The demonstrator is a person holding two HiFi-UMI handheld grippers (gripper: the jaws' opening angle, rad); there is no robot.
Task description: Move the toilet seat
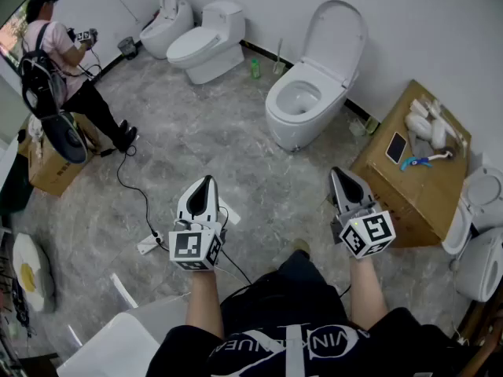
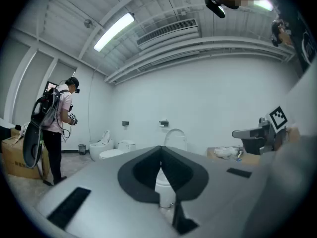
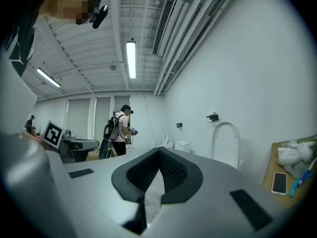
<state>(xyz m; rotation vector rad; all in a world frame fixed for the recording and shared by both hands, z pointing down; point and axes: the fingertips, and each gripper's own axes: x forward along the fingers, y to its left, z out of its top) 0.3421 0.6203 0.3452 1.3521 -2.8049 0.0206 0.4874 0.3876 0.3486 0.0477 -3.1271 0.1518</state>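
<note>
White porcelain stands out against the grey floor point(image 1: 196, 148): a toilet point(image 1: 287, 132) is set against the wall point(image 1: 409, 22), its toilet seat point(image 1: 338, 42) tipped upright above the open bowl point(image 1: 300, 96). Both grippers are held level, well short of the toilet and touching nothing. The left gripper point(image 1: 206, 181) is placed in front of the toilet and to its left, the right gripper point(image 1: 340, 173) in front and slightly to its right. The fingers of each are pressed fully together, with nothing caught between them.

Only in the head view is the bowl's inside shown. In the left gripper view the toilet is lined up directly behind the closed tips. In the right gripper view the raised seat is set off to their right. A cardboard box point(image 1: 416, 195) with a phone point(image 1: 396, 147) on it is seen just right of the toilet, and a person point(image 1: 59, 53) well to its left.
</note>
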